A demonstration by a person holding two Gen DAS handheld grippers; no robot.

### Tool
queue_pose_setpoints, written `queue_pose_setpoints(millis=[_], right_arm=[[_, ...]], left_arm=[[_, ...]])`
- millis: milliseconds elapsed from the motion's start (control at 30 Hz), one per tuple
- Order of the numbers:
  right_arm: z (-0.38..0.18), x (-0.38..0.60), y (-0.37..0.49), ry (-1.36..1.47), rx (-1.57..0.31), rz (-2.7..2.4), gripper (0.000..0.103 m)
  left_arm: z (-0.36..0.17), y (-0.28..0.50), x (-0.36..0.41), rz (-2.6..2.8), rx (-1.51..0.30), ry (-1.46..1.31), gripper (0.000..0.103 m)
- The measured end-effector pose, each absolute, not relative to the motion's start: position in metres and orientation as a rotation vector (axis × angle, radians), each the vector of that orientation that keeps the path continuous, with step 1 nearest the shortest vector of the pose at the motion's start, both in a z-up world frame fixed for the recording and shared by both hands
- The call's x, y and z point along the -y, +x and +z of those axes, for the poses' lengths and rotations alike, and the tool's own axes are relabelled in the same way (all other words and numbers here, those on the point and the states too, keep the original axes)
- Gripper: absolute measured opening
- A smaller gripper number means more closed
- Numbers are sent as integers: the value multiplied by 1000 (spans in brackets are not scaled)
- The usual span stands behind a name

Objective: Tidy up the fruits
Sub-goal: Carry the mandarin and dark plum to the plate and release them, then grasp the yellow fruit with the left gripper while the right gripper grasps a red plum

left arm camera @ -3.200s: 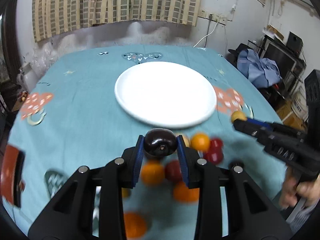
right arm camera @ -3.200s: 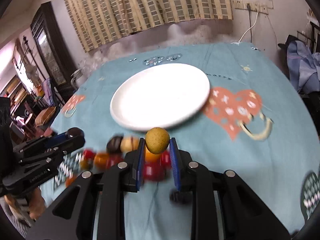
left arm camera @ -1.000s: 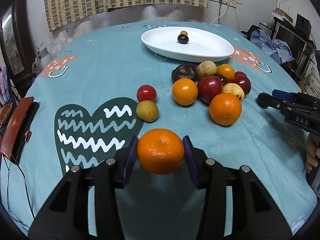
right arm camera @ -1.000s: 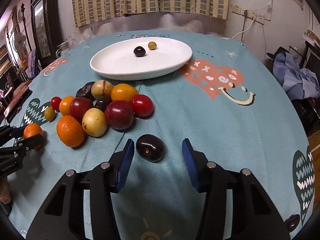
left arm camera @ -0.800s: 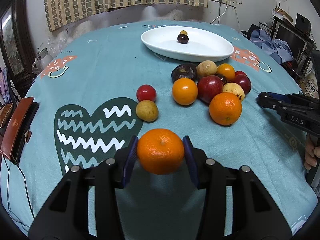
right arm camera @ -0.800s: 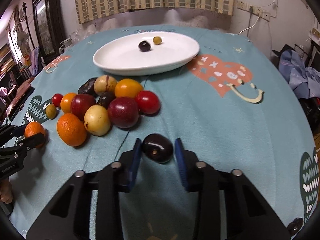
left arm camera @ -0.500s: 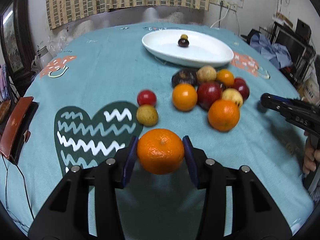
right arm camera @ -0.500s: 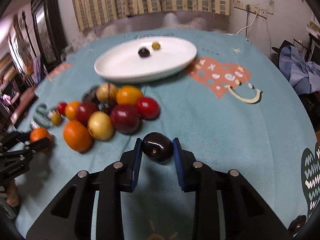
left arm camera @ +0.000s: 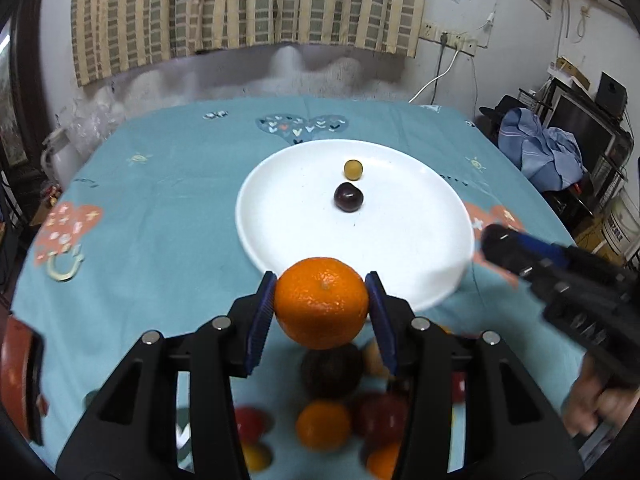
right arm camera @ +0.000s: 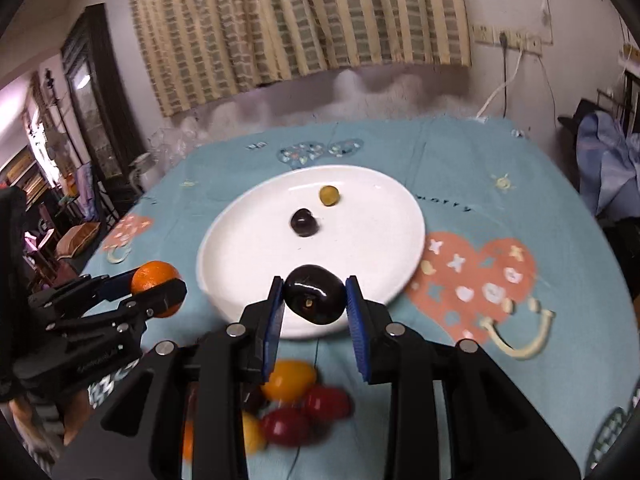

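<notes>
My left gripper (left arm camera: 321,304) is shut on an orange (left arm camera: 321,302) and holds it above the near rim of the white plate (left arm camera: 288,236). My right gripper (right arm camera: 315,302) is shut on a dark plum (right arm camera: 315,294) above the plate's near rim (right arm camera: 224,264). On the plate lie a small dark plum (left arm camera: 348,197) and a small yellow fruit (left arm camera: 353,169); both show in the right wrist view, the plum (right arm camera: 304,222) and the yellow fruit (right arm camera: 329,195). The left gripper with its orange (right arm camera: 154,280) shows at the left of the right wrist view. The right gripper (left arm camera: 500,246) shows at the right of the left wrist view.
Several loose fruits lie on the teal tablecloth (left arm camera: 168,184) below the grippers: oranges (left arm camera: 323,424), red fruits (right arm camera: 326,402), a yellow-orange fruit (right arm camera: 289,380). They are blurred and partly hidden by the fingers. A red-brown object (left arm camera: 18,384) sits at the table's left edge.
Both grippers have lifted their fruit off the cloth and moved forward to the plate's near rim. The fruit pile now lies below and behind the fingers.
</notes>
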State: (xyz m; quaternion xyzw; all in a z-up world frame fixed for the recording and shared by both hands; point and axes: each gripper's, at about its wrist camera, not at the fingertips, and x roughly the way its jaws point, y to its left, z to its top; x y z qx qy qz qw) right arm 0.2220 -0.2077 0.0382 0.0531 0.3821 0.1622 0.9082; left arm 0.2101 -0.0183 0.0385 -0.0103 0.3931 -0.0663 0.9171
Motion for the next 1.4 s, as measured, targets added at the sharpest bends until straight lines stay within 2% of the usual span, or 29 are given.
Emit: queue_pose_setpoints(millis=[133, 200, 233, 267, 300, 400, 467, 567, 833, 1400], right_arm=[[23, 204, 243, 111, -851, 322, 32], [21, 206, 242, 118, -848, 310, 37], [22, 208, 241, 123, -845, 313, 54], [27, 210, 236, 131, -814, 312, 63], [32, 212, 233, 133, -775, 311, 66], [57, 217, 210, 133, -686, 321, 66], [74, 220, 193, 149, -646, 349, 66], [89, 222, 161, 153, -607, 371, 68], [51, 234, 104, 160, -657, 374, 73], [34, 234, 106, 170, -720, 372, 73]], left_arm=[[22, 235, 22, -140, -852, -33, 47], [16, 237, 21, -143, -858, -36, 52], [16, 235, 20, -145, -850, -35, 56], [17, 233, 19, -144, -842, -34, 59], [22, 228, 18, -134, -823, -34, 59], [39, 212, 8, -129, -782, -49, 61], [52, 190, -3, -99, -737, -45, 68], [57, 159, -17, -52, -697, -28, 68], [9, 81, -50, 65, -747, 14, 69], [-24, 92, -31, -44, -842, 83, 69]])
